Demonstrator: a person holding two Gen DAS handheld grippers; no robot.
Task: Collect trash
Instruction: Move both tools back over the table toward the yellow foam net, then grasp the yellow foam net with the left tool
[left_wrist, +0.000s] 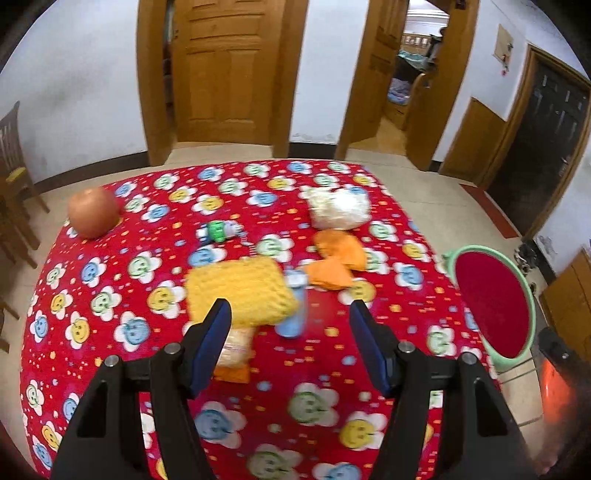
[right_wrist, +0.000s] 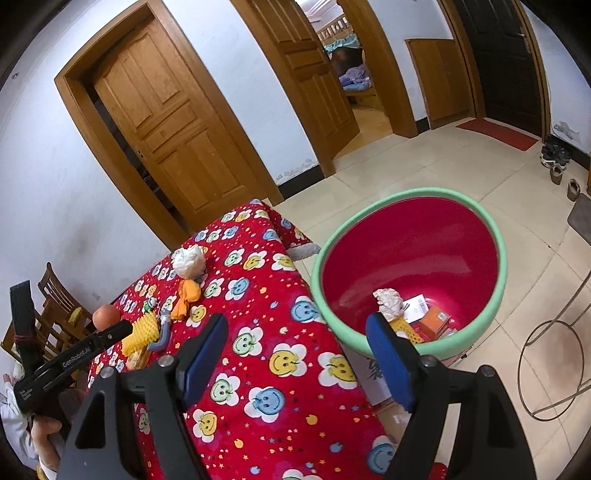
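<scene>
The trash lies in a loose cluster on the table (left_wrist: 110, 332), which is draped in a red cloth printed with smiley flowers. A yellow foam fruit net (left_wrist: 240, 291) sits near the middle, with a pale blue tube-like wrapper (left_wrist: 295, 310) touching its right edge and a small orange-and-clear packet (left_wrist: 234, 354) just in front of it. Behind these, toward the far right corner, lie crumpled orange peel or wrapping (left_wrist: 336, 258) and a wad of white tissue (left_wrist: 338, 208). A small green-and-white wrapper (left_wrist: 219, 232) rests toward the far side, and an orange-brown round fruit (left_wrist: 94, 212) stands at the far left edge.

Off the right edge of the table stands the basin (right_wrist: 491, 236), green-rimmed and red inside. It already holds a crumpled white wad (right_wrist: 388, 301), another yellow net (right_wrist: 408, 330), an orange box (right_wrist: 437, 321) and a white slip of paper (right_wrist: 415, 304).

The left gripper (left_wrist: 290, 317) hangs over the near side of the cluster, its blue-padded jaws parted and grasping nothing. The right gripper (right_wrist: 295, 332) hovers at the table's right edge beside the basin, likewise released and empty. In the right wrist view the left tool's black body (right_wrist: 74, 362) reaches in from the left, with a person's hand (right_wrist: 44, 428) behind it.
</scene>
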